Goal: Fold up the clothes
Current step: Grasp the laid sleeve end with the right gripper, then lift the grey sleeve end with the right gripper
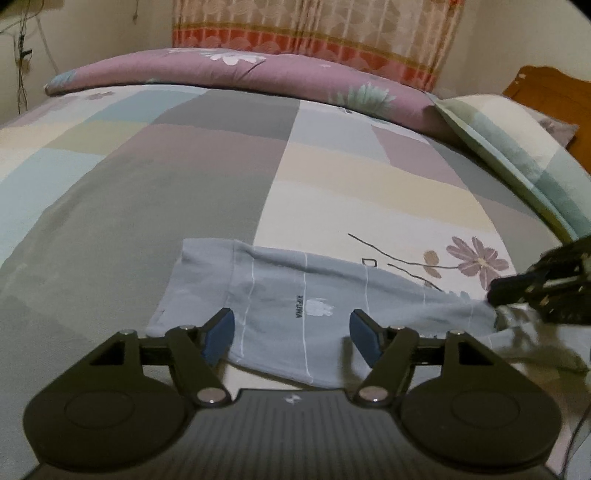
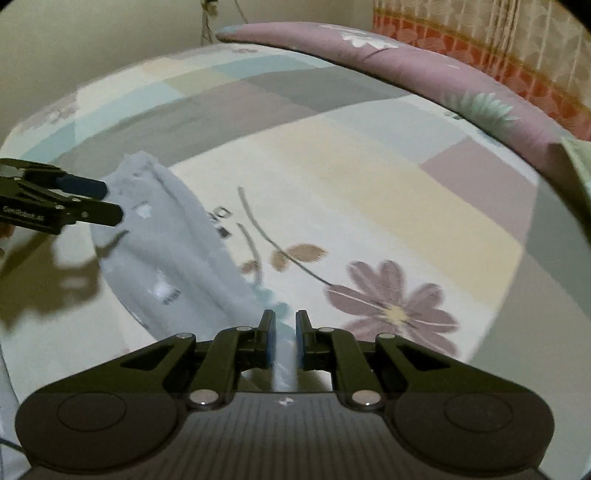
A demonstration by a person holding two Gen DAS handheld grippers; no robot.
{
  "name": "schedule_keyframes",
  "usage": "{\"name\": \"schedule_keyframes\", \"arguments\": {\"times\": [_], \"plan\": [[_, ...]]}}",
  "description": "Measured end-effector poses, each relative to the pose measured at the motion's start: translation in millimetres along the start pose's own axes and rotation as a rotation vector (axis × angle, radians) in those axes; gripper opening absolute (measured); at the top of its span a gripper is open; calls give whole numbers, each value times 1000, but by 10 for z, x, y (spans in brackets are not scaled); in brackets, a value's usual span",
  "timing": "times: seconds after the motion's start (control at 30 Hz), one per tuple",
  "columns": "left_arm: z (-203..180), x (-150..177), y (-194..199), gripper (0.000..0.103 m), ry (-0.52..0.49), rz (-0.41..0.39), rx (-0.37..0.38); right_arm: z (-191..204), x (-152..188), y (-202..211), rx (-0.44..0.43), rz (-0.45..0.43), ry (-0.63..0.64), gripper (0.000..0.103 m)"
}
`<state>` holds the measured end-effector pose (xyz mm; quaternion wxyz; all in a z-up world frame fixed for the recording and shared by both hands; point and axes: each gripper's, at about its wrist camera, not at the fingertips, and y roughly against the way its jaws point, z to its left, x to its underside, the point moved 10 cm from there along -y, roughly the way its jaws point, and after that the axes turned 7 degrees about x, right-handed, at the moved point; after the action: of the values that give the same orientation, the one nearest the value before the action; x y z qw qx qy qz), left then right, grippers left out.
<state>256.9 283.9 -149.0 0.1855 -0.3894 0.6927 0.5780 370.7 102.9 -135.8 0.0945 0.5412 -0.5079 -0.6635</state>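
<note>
A light grey-blue garment (image 1: 295,314) with thin white stripes and a small printed logo lies on the bed near its front edge. My left gripper (image 1: 291,334) is open, its blue pads (image 1: 218,336) spread just above the garment's near part. My right gripper (image 2: 285,341) is shut on one end of the garment (image 2: 166,251), with cloth pinched between its pads. In the left wrist view the right gripper (image 1: 495,293) shows at the right, holding the garment's right end. In the right wrist view the left gripper (image 2: 110,201) shows at the left, over the garment's far end.
The bed sheet (image 1: 332,177) has pastel patches and a flower print (image 2: 391,306). A rolled purple floral quilt (image 1: 240,70) lies along the far side. A pillow (image 1: 517,147) and a wooden headboard (image 1: 554,92) are at the right. A curtain (image 1: 314,22) hangs behind.
</note>
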Motion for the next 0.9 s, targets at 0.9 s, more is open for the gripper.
{"name": "schedule_keyframes", "arguments": {"times": [0.9], "plan": [[128,-108,240,74,65,-23,92,98,-567,-803,-628,98,-235,53]]}}
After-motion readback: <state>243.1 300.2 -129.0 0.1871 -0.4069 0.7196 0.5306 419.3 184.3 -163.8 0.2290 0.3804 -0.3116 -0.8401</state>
